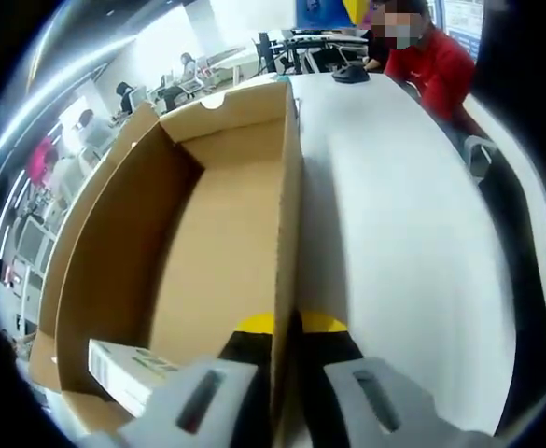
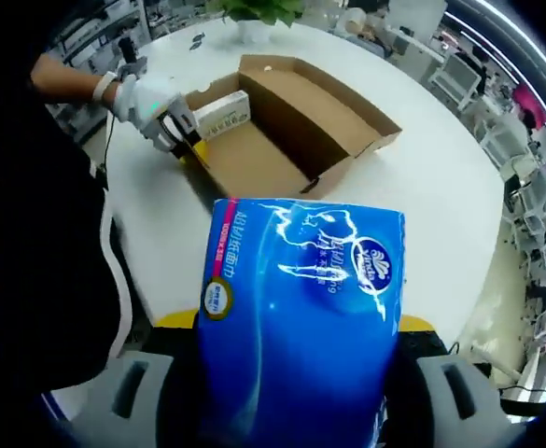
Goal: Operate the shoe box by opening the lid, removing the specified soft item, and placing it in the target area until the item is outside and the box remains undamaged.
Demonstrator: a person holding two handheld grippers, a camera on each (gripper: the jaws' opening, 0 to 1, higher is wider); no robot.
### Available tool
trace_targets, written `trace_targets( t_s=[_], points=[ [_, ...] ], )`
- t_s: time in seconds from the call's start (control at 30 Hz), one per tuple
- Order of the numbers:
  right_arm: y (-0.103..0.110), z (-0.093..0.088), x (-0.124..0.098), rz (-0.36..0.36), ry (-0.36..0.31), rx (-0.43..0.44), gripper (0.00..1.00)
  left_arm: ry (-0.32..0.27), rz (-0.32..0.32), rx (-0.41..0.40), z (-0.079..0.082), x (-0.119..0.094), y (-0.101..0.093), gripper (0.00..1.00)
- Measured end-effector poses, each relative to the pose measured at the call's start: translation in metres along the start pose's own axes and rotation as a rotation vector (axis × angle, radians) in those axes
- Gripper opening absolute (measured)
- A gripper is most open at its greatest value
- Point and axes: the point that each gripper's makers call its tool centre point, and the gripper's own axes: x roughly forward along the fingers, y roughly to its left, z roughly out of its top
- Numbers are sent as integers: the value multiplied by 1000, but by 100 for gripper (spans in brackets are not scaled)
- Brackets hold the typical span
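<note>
Right gripper view: right gripper [image 2: 291, 327] apparently pinches the blue tissue pack [image 2: 301, 317]; left gripper [image 1: 287, 327] clamps the box wall [image 1: 287, 224].

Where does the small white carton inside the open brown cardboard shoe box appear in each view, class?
Left gripper view: small white carton at lower left, in the near corner of the open brown cardboard shoe box.
Right gripper view: upper left of centre, against the box's far-left wall.
Shared landmark: the left claw gripping the box's wall.
</note>
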Motion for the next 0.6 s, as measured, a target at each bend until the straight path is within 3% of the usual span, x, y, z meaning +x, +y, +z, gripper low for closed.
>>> trace_targets(
  t_s=[0.27,0.43,0.6],
  points=[
    [9,-11,9,37,27,-107,79,5,1,1,3,-5,-2,3],
    [14,-25,23,60,74,-240,79,7,3,-15,0,-1,-1,3],
    [17,-32,31,80,86,-283,79,7,0,-15,7,-10,-3,3]
  ],
)
